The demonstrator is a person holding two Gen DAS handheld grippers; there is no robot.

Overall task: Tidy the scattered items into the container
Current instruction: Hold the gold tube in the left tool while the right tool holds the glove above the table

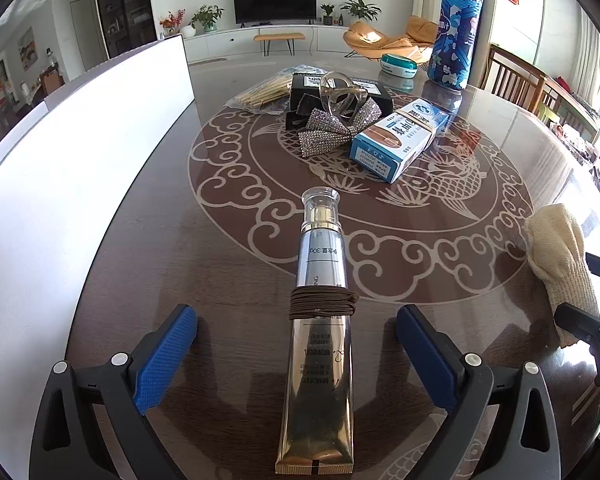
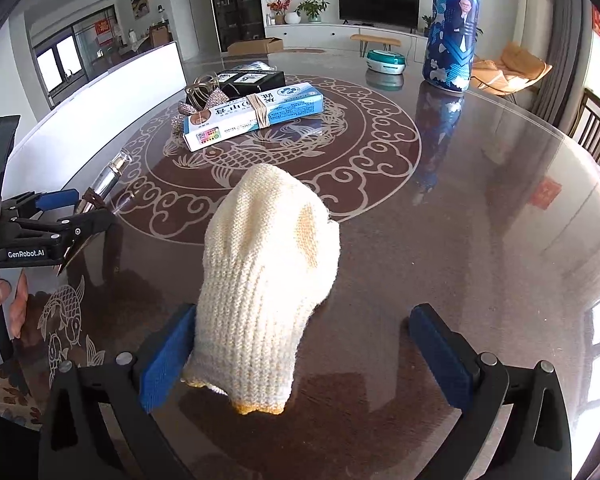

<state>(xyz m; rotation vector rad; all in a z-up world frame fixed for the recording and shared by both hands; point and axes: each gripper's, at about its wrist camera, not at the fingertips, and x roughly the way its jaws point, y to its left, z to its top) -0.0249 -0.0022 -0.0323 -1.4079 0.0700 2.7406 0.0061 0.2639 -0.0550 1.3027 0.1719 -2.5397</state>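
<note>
Both claws open: left claw (image 1: 296, 356) straddles gold tube (image 1: 320, 344), right claw (image 2: 300, 356) astride knit glove (image 2: 264, 276); close squarely mid-body, centre frame.

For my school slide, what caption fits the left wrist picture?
Open left gripper straddles a gold tube lying on the patterned table.

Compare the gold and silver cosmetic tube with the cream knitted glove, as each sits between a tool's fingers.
The gold and silver cosmetic tube is rigid, shiny and slender; the cream knitted glove is soft, matte and bulky. The tube has a brown hair band wound around it; the glove is bare. The tube lies centred in the left tool, touching neither finger; the glove touches one finger of the right tool. Both lie ungripped between open jaws.
</note>
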